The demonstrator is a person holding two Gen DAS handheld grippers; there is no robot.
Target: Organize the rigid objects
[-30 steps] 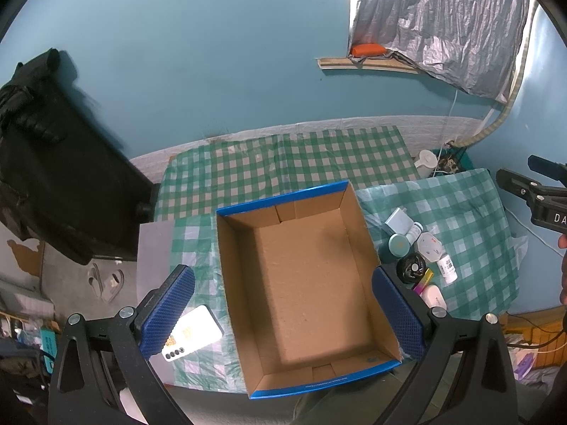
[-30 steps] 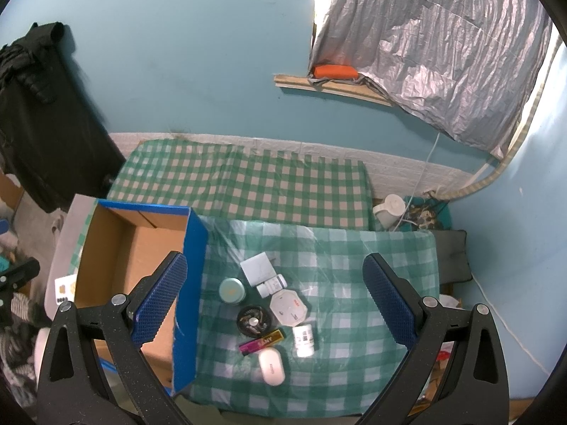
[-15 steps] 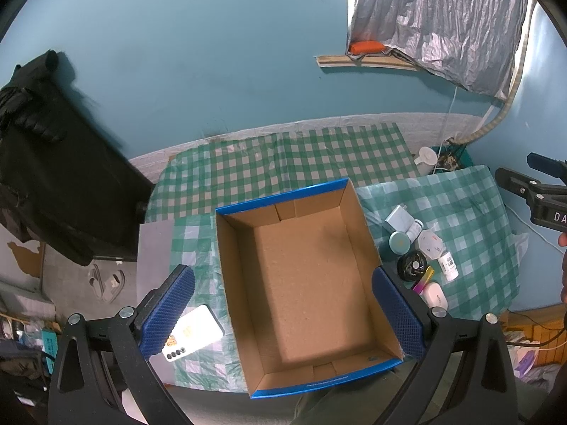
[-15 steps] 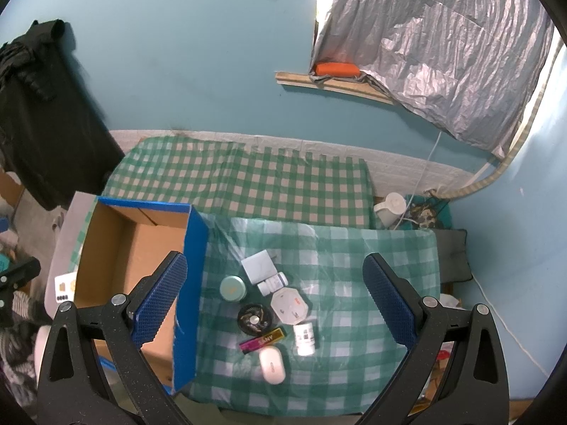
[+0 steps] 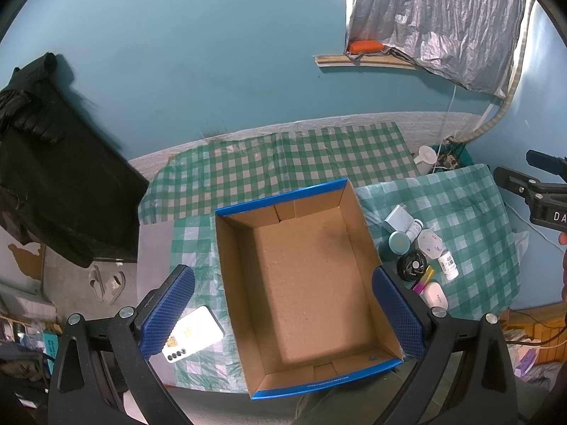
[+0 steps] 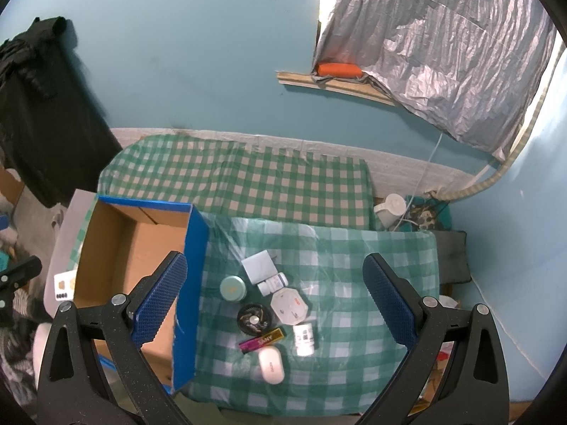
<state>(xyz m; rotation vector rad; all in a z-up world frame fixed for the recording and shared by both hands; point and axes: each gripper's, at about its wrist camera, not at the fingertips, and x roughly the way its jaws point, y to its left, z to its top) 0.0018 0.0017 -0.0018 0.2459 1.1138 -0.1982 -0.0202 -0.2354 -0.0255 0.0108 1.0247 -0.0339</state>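
Note:
An empty cardboard box [image 5: 304, 272] with a blue rim lies on the green checked cloth; its wall [image 6: 189, 294] shows in the right wrist view. My left gripper [image 5: 283, 311] hovers open high above it. To the right of the box lies a cluster of small things: a grey square box [image 6: 260, 267], a teal round jar [image 6: 233, 288], a black round tin [image 6: 254, 317], a white octagonal case [image 6: 288, 305], two white bottles [image 6: 304, 338], a pink-yellow bar [image 6: 262, 340] and a white oval case [image 6: 271, 364]. My right gripper [image 6: 274, 297] hangs open high above them, holding nothing.
A white phone [image 5: 193, 334] lies left of the box on the cloth. A second checked surface [image 6: 241, 180] runs along the blue wall behind. A white kettle [image 6: 389, 209] sits at the far right. Black cloth [image 5: 53, 184] hangs at the left.
Both views have drifted only slightly; the scene sits a touch lower in the frames. Nothing was picked up or moved.

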